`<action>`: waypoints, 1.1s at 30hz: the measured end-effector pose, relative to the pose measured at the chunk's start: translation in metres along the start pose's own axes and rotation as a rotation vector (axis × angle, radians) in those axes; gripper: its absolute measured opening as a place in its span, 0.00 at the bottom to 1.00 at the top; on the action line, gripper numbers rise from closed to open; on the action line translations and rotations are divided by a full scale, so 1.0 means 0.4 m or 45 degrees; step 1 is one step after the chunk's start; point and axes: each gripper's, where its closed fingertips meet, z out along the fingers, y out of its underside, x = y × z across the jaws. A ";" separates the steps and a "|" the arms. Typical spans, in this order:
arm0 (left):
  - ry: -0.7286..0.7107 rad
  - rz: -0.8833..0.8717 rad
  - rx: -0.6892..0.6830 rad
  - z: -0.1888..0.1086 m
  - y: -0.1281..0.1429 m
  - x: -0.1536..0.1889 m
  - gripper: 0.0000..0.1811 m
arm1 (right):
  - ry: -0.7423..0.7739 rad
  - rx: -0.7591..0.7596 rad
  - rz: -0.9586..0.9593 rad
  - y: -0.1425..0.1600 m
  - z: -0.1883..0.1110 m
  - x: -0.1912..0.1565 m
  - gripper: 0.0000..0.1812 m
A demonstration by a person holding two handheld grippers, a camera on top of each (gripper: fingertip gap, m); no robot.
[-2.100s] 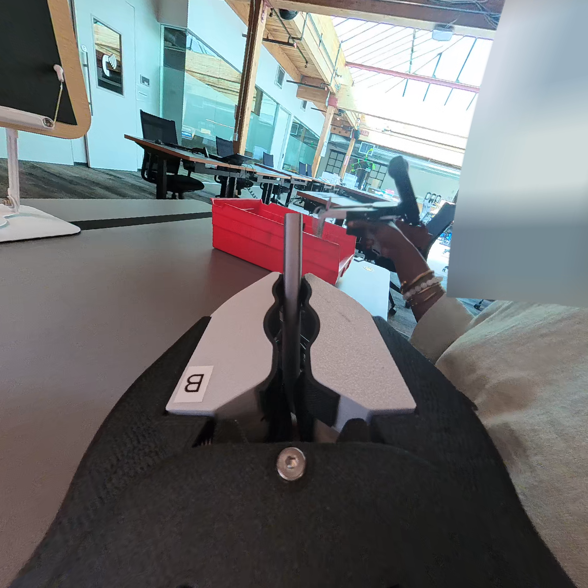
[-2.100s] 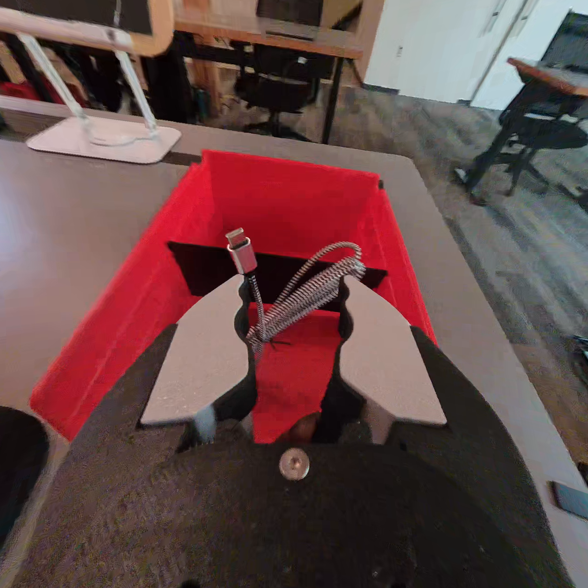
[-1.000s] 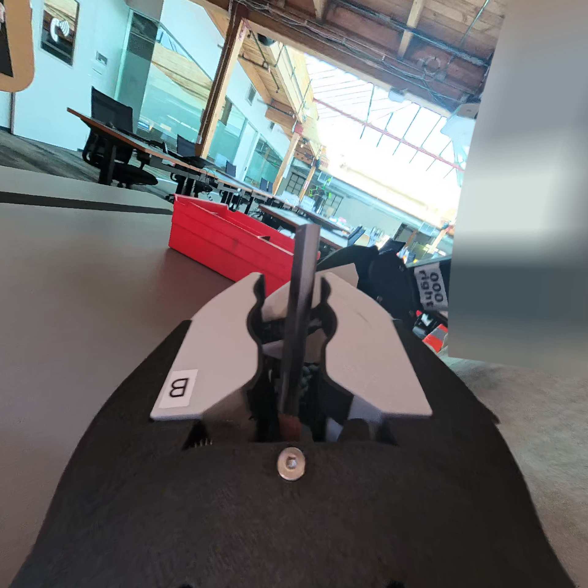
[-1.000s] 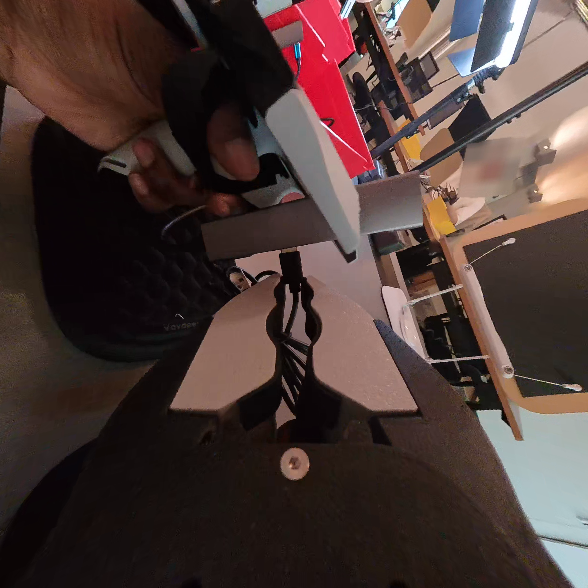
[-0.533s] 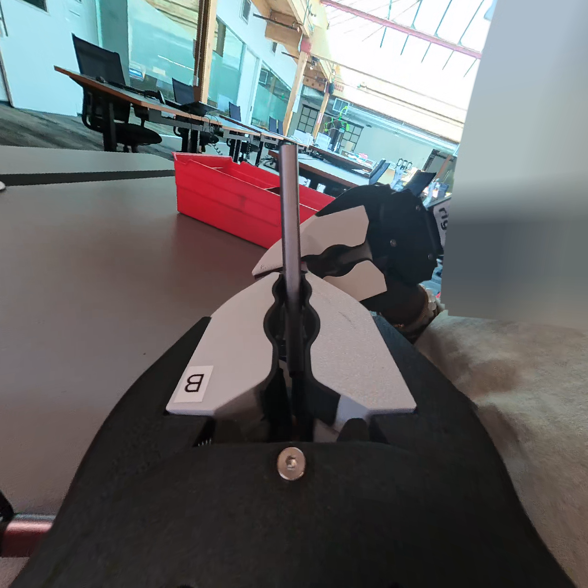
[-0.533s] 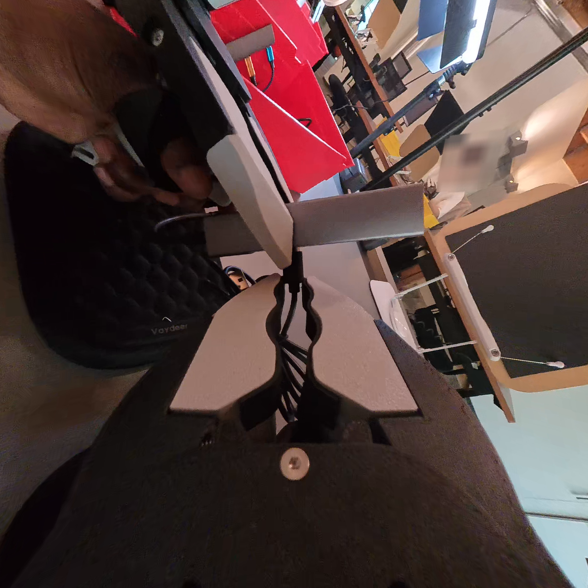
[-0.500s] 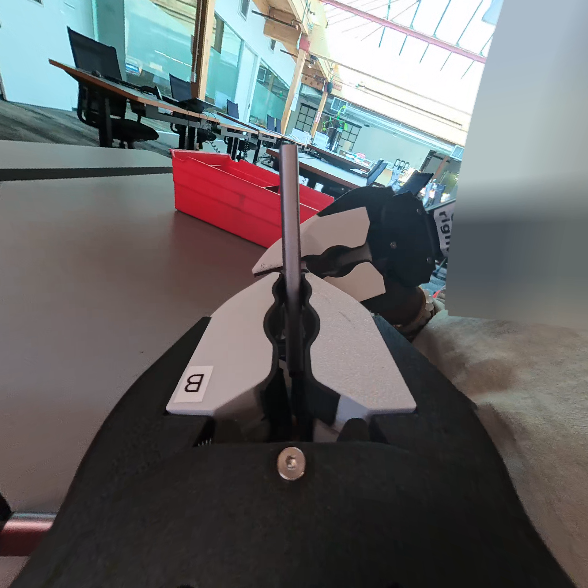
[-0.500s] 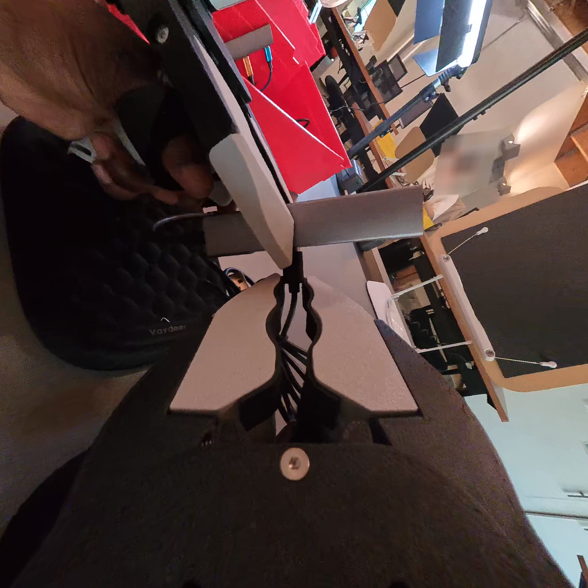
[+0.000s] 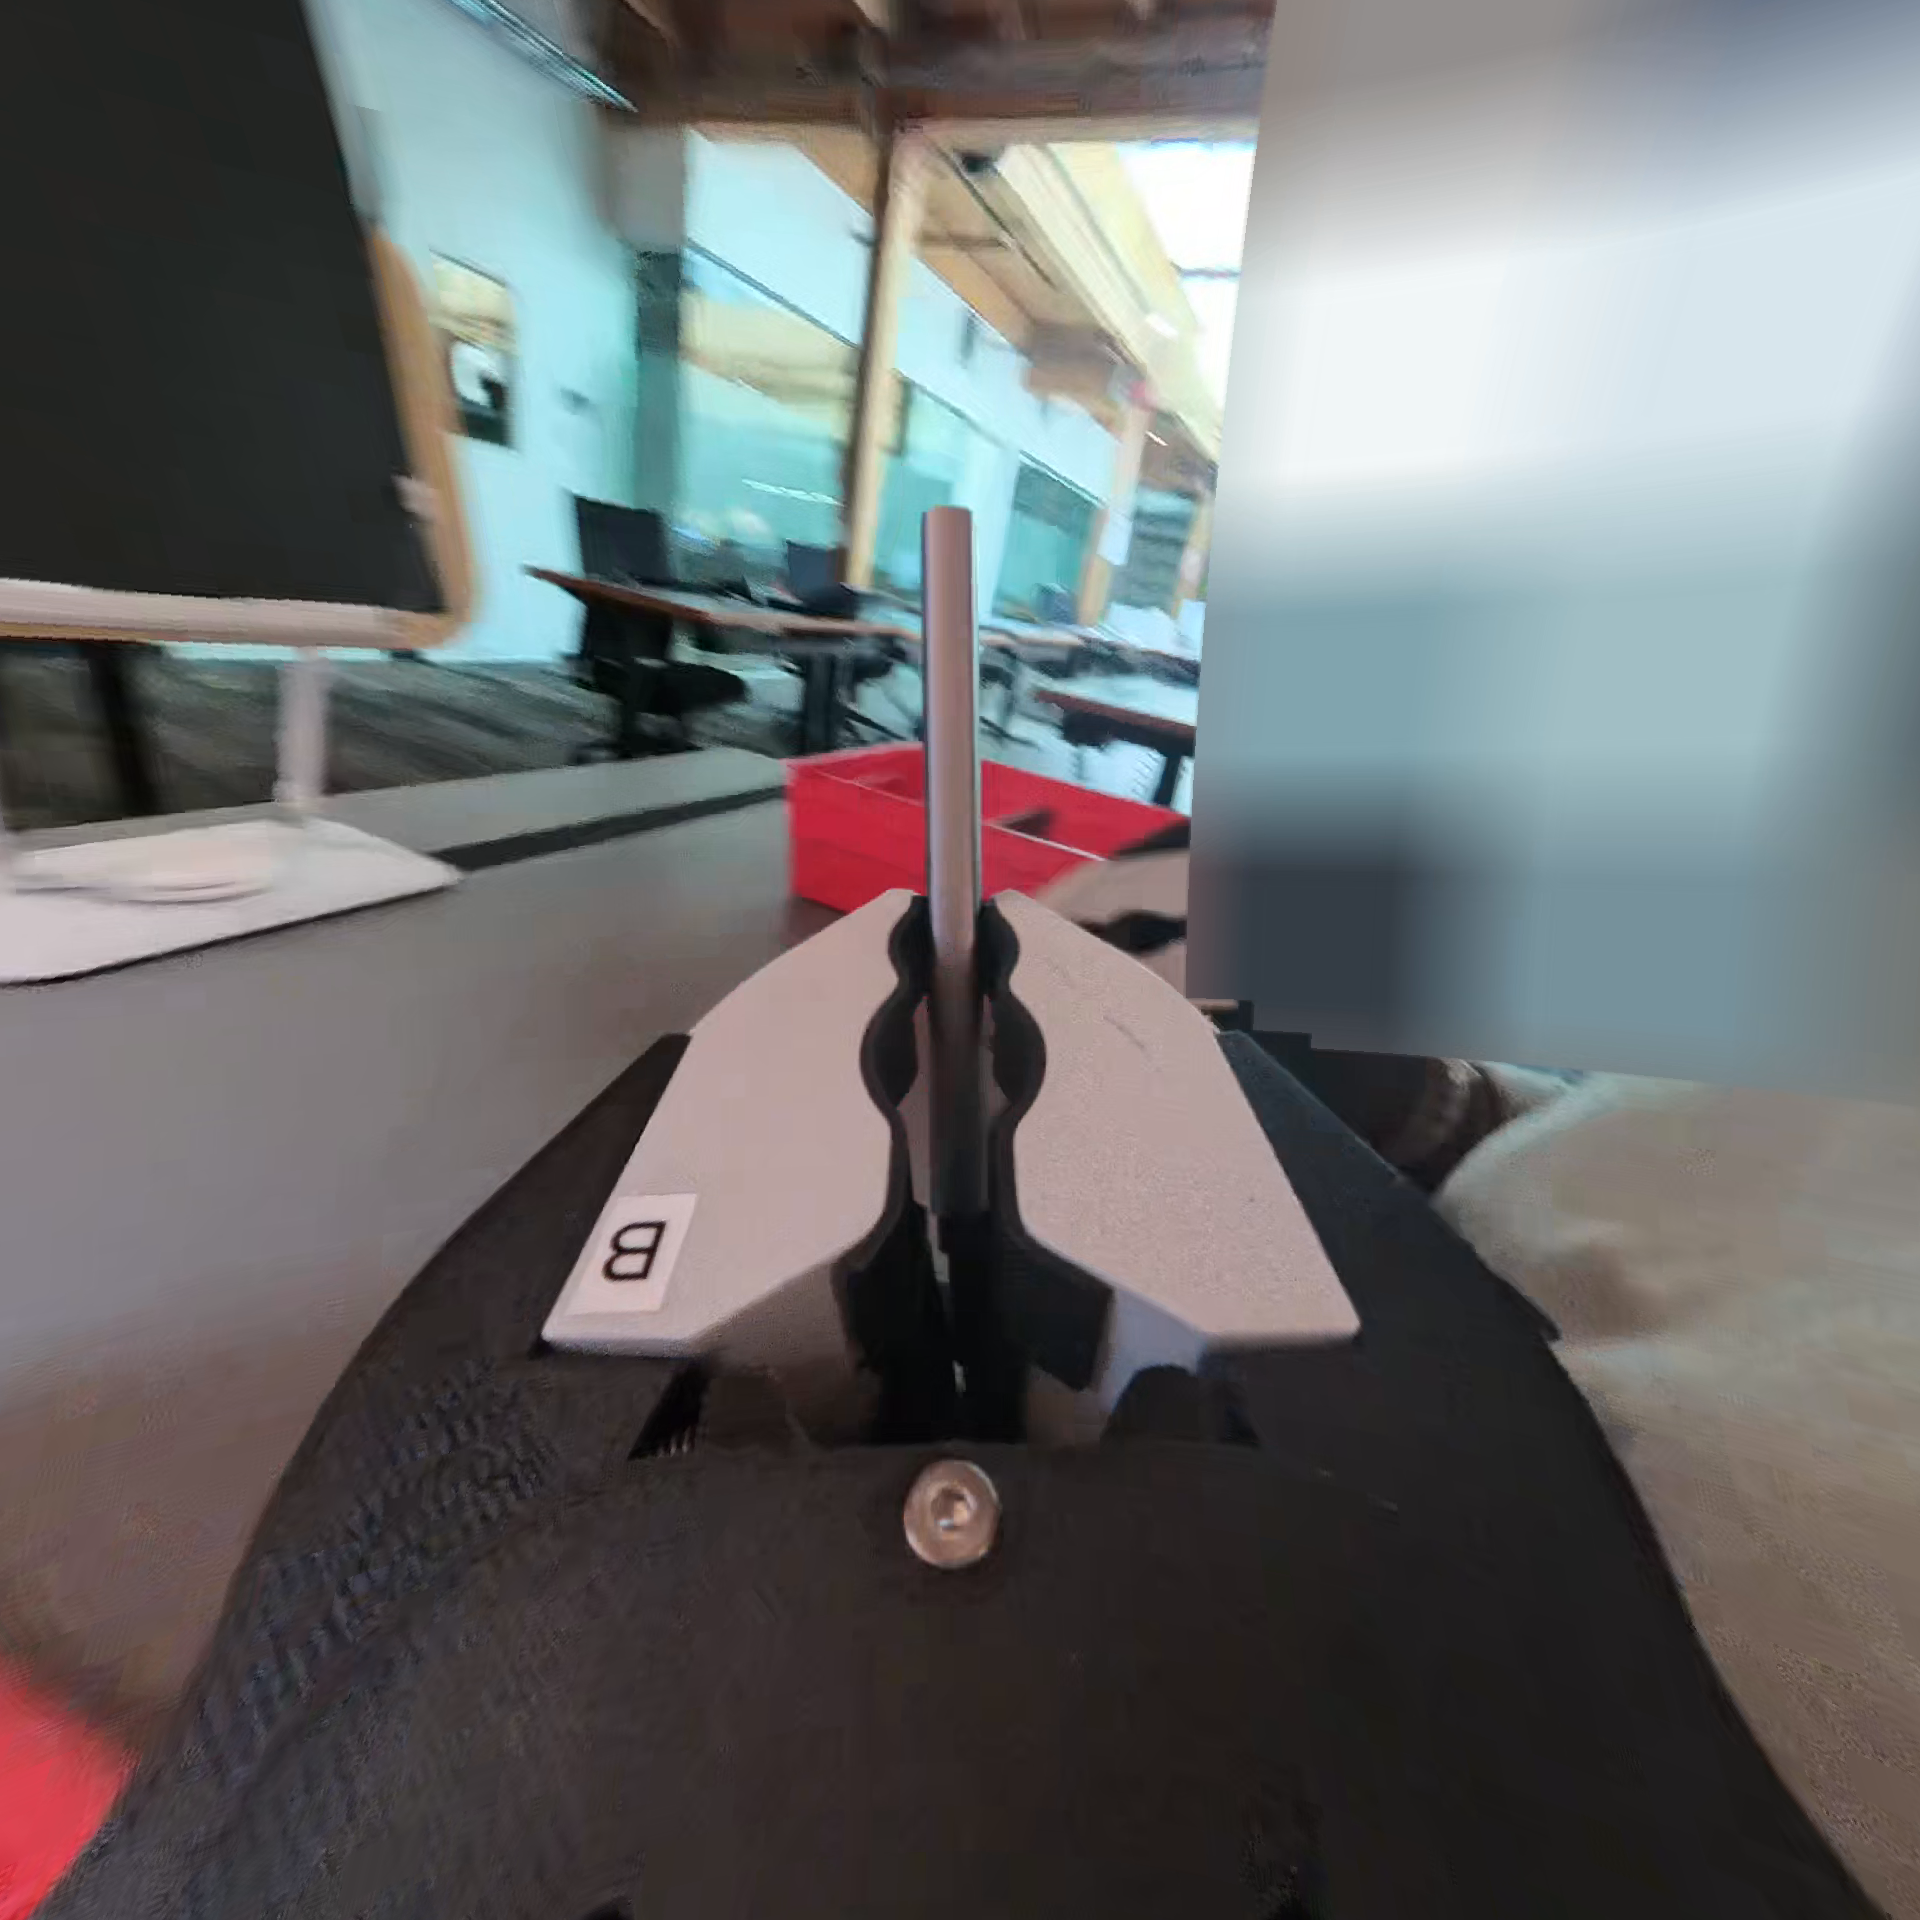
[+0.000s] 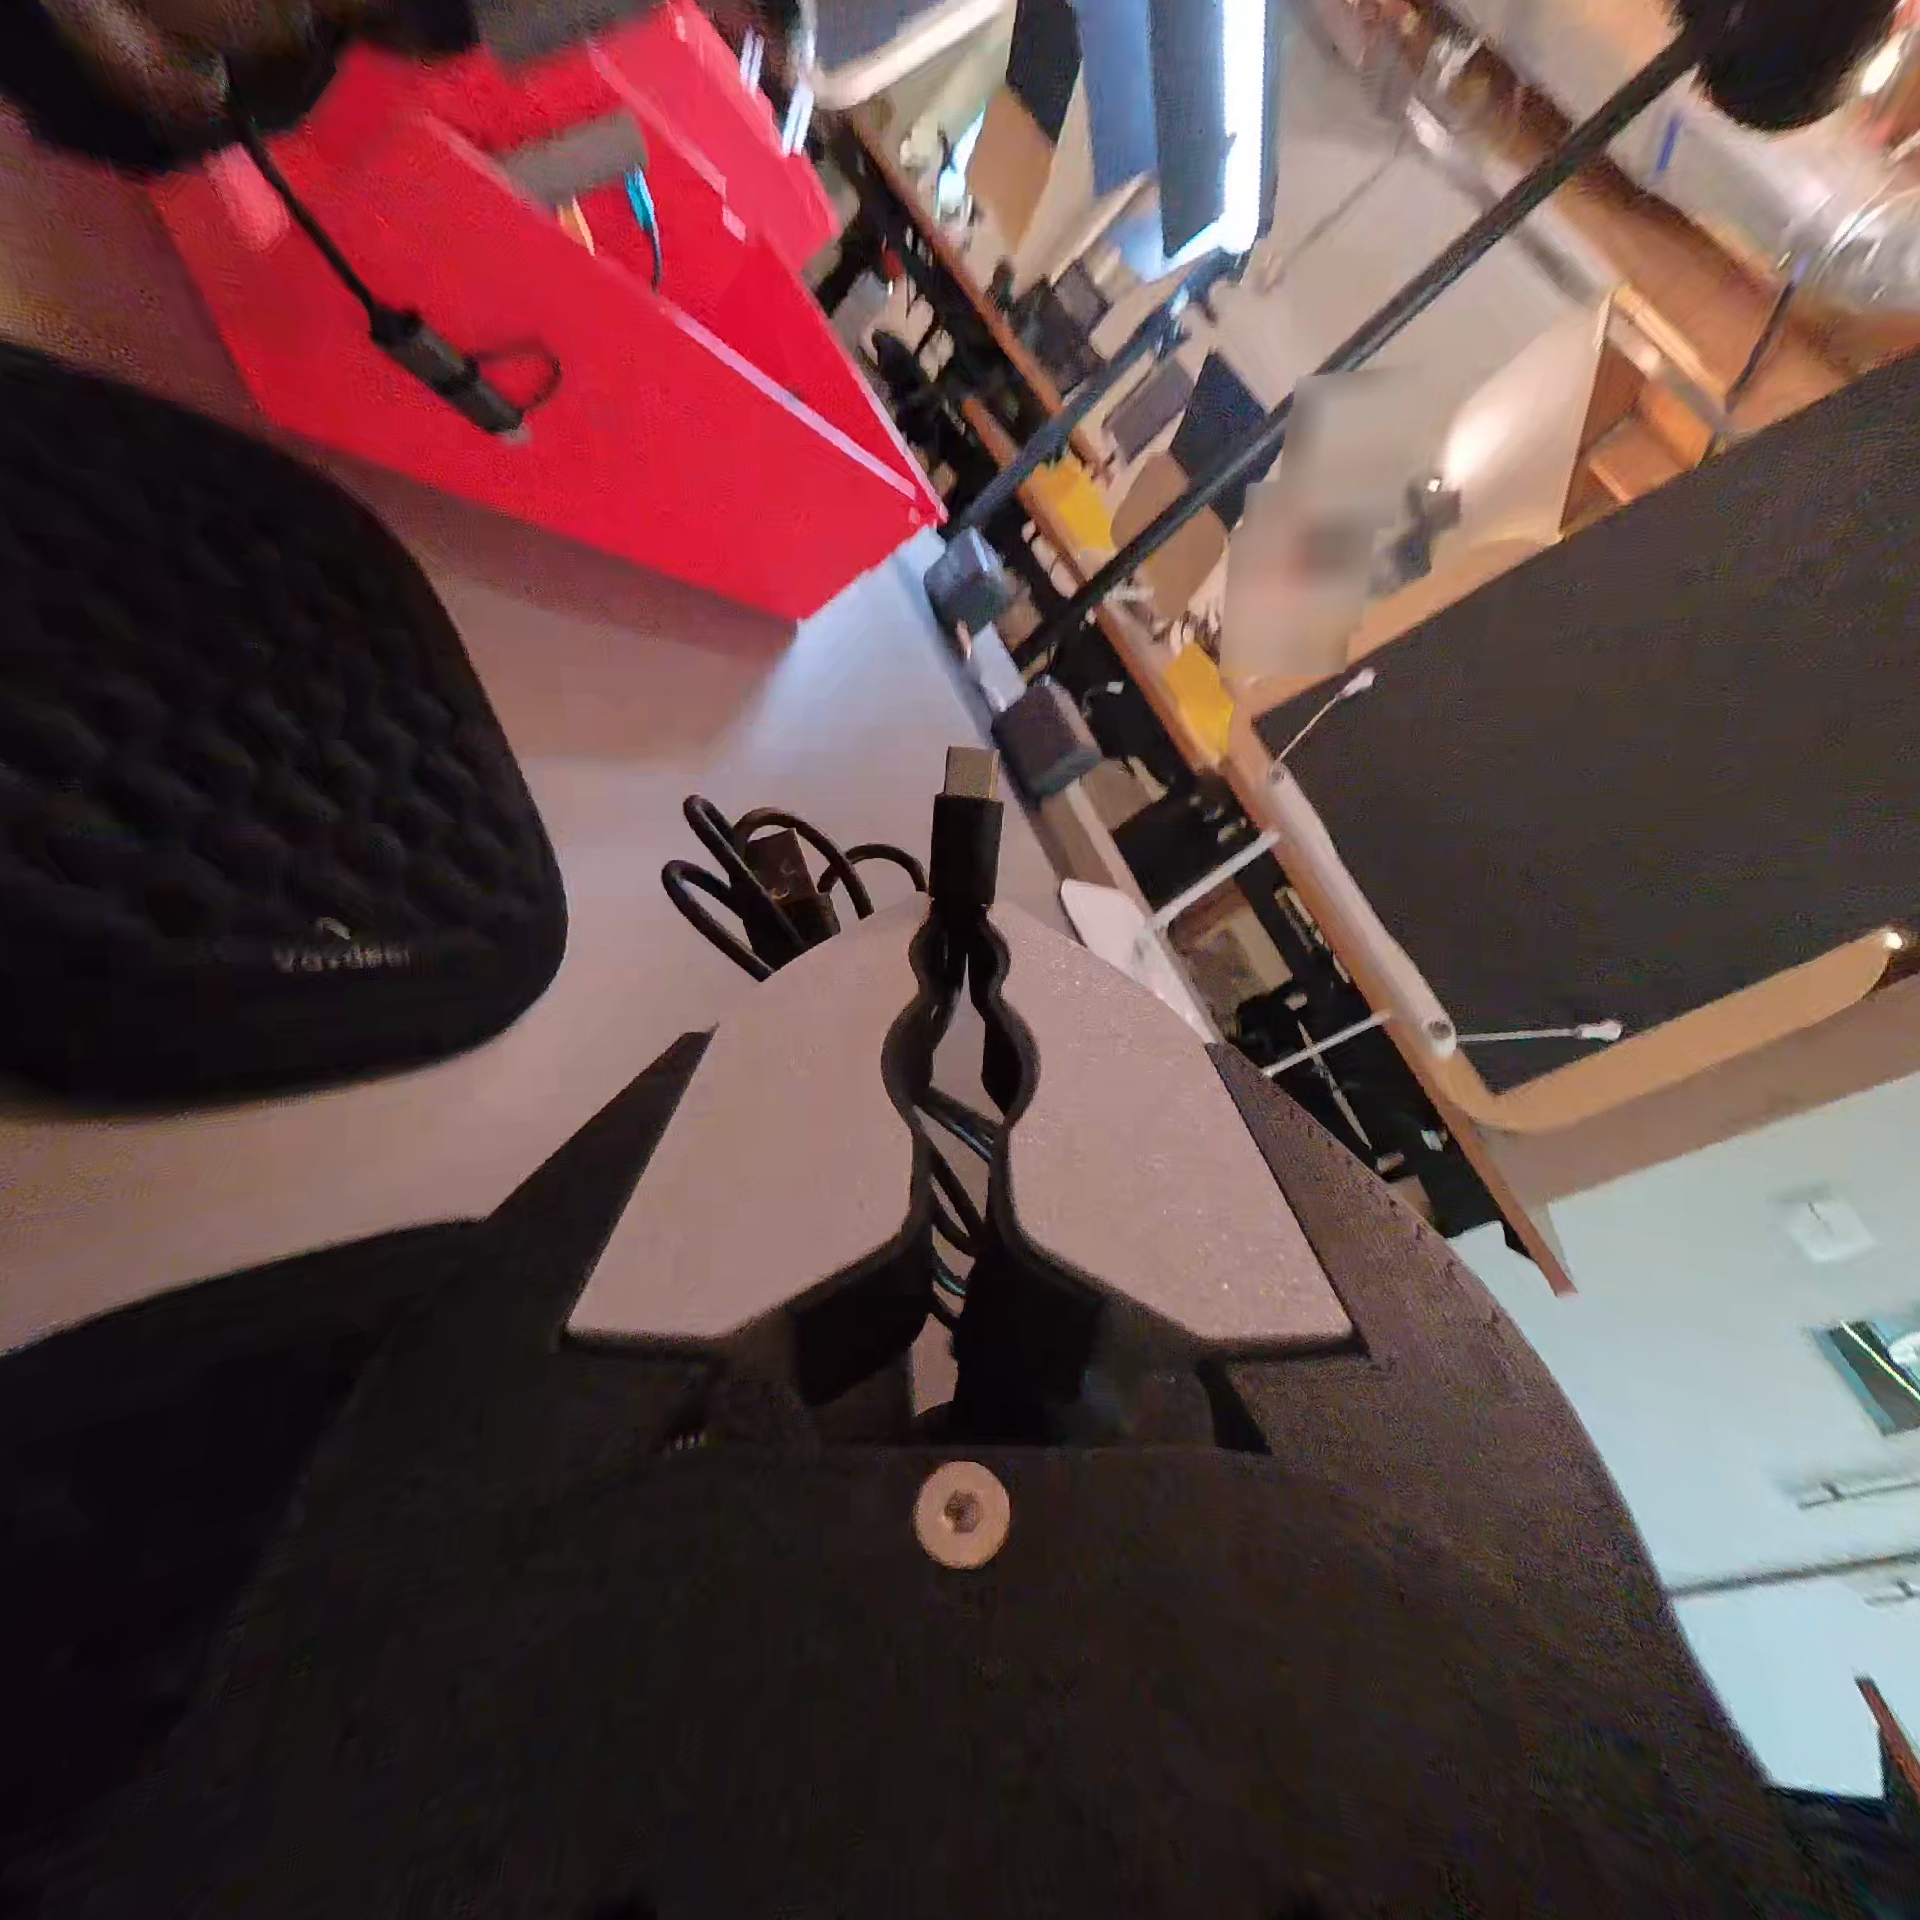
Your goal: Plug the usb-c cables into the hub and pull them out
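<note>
Red plastic marks the containers: we count one bin [image 9: 883, 831] in the left wrist view, on the dark table [image 9: 312, 1091] beyond the fingers, and one larger bin [image 10: 582, 395] in the right wrist view. A dark divider crosses the first bin; its contents are hidden from us. In front of the second bin a thin black lead with a small dark connector [image 10: 447, 364] hangs down, and coloured wires show near its top edge; whether these lie inside it we cannot tell.

We count two grippers, one hub and two black cables.

The left gripper [image 9: 951, 914] has its fingers closed on the hub [image 9: 951, 707], a slim grey bar seen edge-on that stands upright and projects well past the fingertips.

The right gripper [image 10: 961, 925] has its fingers pressed together on one cable [image 10: 966, 831]. Its black USB-C plug points forward, bare metal tip free and touching nothing, clear of the hub. More black strands of the cable bunch between the fingers behind the tips.

The second cable [image 10: 769, 883] lies coiled on the table just beside the right gripper's fingertips, next to a black quilted pad [image 10: 229, 727].
</note>
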 end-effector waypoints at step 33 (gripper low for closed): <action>0.122 0.009 -0.096 0.105 0.107 0.051 0.05 | 0.847 -0.605 0.828 0.471 -0.500 0.434 0.20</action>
